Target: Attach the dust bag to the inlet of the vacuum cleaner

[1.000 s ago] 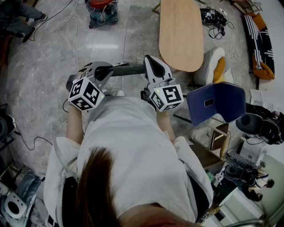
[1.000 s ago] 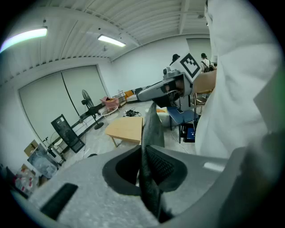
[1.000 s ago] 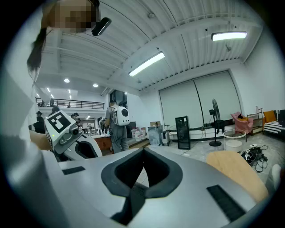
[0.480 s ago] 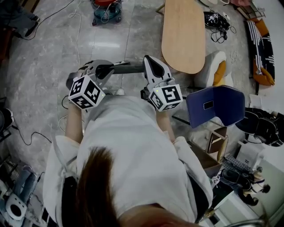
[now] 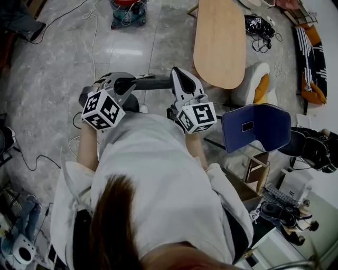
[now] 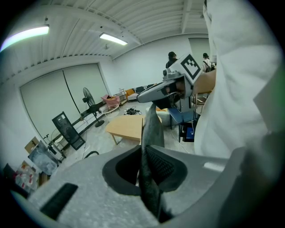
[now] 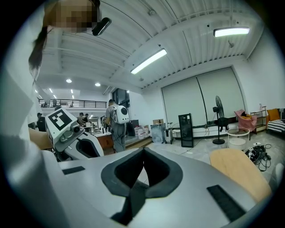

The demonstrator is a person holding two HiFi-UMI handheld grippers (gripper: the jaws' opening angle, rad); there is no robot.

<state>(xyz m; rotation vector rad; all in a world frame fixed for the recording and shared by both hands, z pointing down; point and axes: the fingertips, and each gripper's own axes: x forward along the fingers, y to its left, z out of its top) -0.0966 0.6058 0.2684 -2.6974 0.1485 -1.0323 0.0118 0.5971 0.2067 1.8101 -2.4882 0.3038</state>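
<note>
A strip of dark grey dust bag cloth [image 5: 150, 82] stretches level between my two grippers in front of the person's chest. My left gripper [image 5: 120, 84] is shut on one end; in the left gripper view the cloth [image 6: 151, 129] runs from between its pads [image 6: 164, 167] up to my right gripper [image 6: 144, 95]. My right gripper [image 5: 178, 74] is shut, and a thin dark strip [image 7: 132, 200] comes out below its closed pads. A vacuum cleaner [image 5: 127, 11] with a red top stands on the floor far ahead, well away from both grippers.
A long wooden table [image 5: 219, 39] stands ahead to the right, with a cream chair [image 5: 252, 79] and a blue chair [image 5: 257, 122] beside it. Cables [image 5: 31, 161] trail over the grey floor at the left. Boxes and equipment [image 5: 280, 200] crowd the right edge.
Both grippers and the cloth between them keep their places; only the head view has shifted slightly.
</note>
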